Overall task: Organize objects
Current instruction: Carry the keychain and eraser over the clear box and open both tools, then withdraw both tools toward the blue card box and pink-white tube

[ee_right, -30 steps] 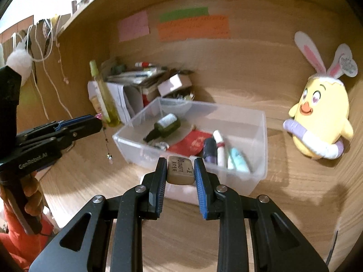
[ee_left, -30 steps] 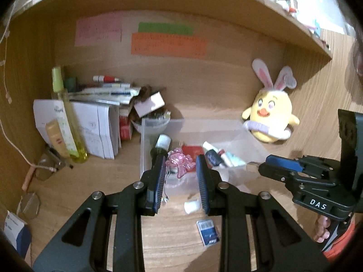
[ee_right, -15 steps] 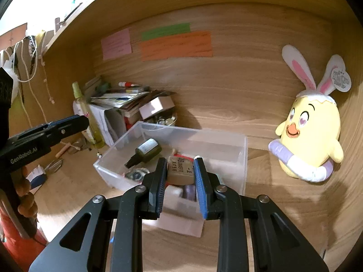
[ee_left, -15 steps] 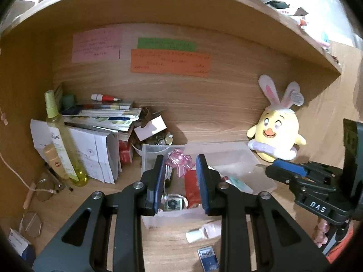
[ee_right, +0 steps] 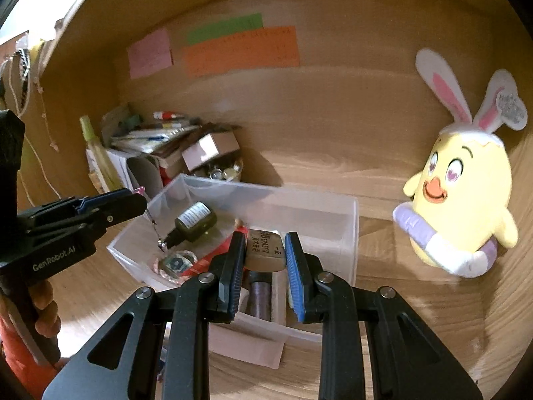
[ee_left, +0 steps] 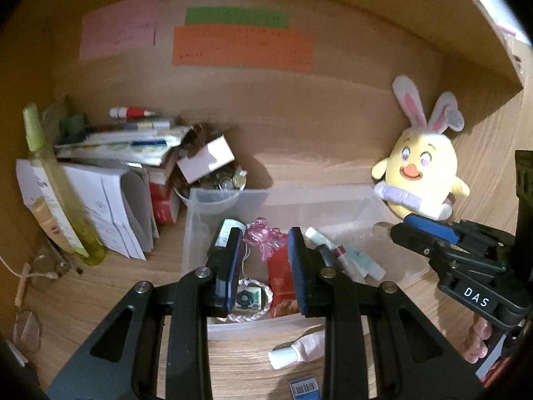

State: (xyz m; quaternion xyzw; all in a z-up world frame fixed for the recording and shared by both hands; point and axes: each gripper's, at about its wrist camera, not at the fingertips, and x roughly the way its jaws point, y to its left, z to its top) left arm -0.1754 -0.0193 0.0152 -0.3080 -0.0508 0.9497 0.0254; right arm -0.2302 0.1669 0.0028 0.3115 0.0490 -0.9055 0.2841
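Observation:
A clear plastic bin (ee_left: 230, 196) (ee_right: 346, 213) sits on the wooden desk and holds a dark bottle (ee_right: 195, 221), a red packet (ee_left: 278, 266), tubes and a round bracelet (ee_left: 248, 300). My left gripper (ee_left: 265, 246) is shut on a pink charm (ee_left: 265, 245) with a thin chain hanging from it, above the bin's near left part. My right gripper (ee_right: 265, 250) is shut on a grey-brown eraser (ee_right: 266, 250), held above the bin's near side. Each gripper shows in the other's view, the left one in the right wrist view (ee_right: 140, 200), the right one in the left wrist view (ee_left: 383, 228).
A yellow bunny-eared plush (ee_left: 421, 173) (ee_right: 463, 200) stands right of the bin. Stacked books and papers (ee_left: 110, 166), a green spray bottle (ee_left: 56, 193) and a bowl of small items (ee_left: 216, 180) stand at the left. A white tube (ee_left: 298, 351) and a small blue card (ee_left: 304, 390) lie in front of the bin.
Both grippers have moved forward over the bin with the items they hold. The pink charm now hangs above the bin's contents, and the eraser has come over the bin's near side.

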